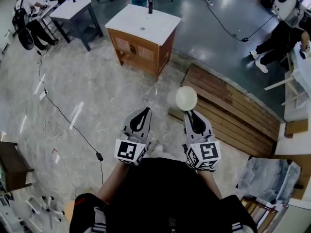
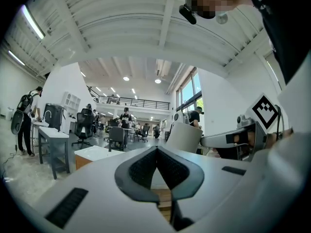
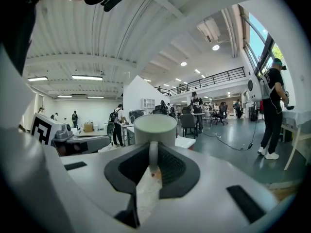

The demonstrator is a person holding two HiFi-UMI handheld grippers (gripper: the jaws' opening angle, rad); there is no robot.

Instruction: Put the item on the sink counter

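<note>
The white mug (image 1: 186,98) is up in the air, a little right of the middle of the head view. It is at the tip of the right gripper (image 1: 190,111). In the right gripper view the mug (image 3: 155,128) stands upright in the middle of the frame, with its open top up. The right gripper (image 3: 153,161) is clamped on the mug's thin handle, one jaw on each side of it. A white paper tag (image 3: 146,193) hangs down from the handle between the jaws.

The left gripper (image 1: 144,111) is just beside the right one, to its left in the head view. In the left gripper view the left gripper (image 2: 156,152) has its jaws together, and nothing is between them.

The sink cabinet (image 1: 141,45) is made of brown wood and stands in the upper middle of the head view, well apart from the mug. Its white tabletop (image 1: 143,23) has a dark thing standing at its back edge.

Under the mug is the shiny stone floor (image 1: 73,96). A low wooden deck (image 1: 233,110) lies to the right. A black cable (image 1: 73,125) runs over the floor at the left. A grey table (image 1: 73,8) stands in the upper left, with a person (image 1: 29,23) next to it. Another person (image 1: 282,38) is in the upper right.
</note>
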